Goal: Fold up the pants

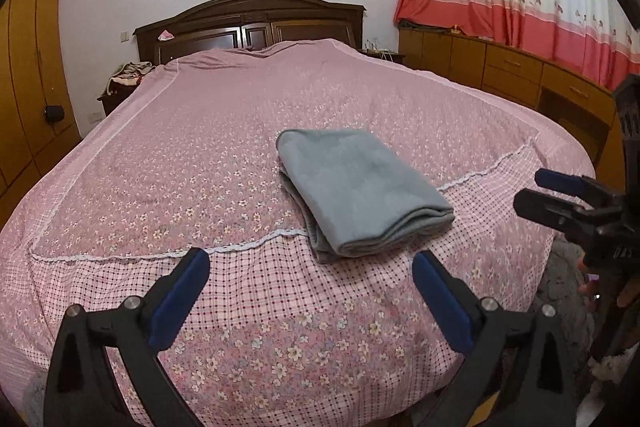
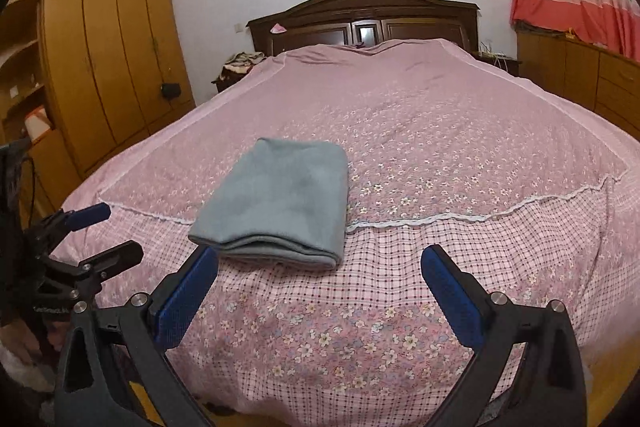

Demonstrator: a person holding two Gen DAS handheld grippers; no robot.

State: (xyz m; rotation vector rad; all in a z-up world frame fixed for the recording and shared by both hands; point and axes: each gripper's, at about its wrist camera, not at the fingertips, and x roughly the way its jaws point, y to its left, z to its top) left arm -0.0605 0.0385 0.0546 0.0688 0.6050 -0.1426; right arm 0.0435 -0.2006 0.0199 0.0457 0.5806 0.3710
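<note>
On the bed [image 1: 160, 155] the folded pants [image 1: 356, 191] lie alone; left gripper [image 1: 310, 267] and right gripper [image 2: 320, 263] hover nearby, both released and empty.

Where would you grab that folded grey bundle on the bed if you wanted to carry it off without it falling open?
Probably the folded grey pants are best taken at the near layered edge, coming in low from the foot of the bed. The stacked layers end there, so one pad could slide underneath and one press on top, pinching every layer together. Both hand-held grippers, left and right, are open and empty.
</note>
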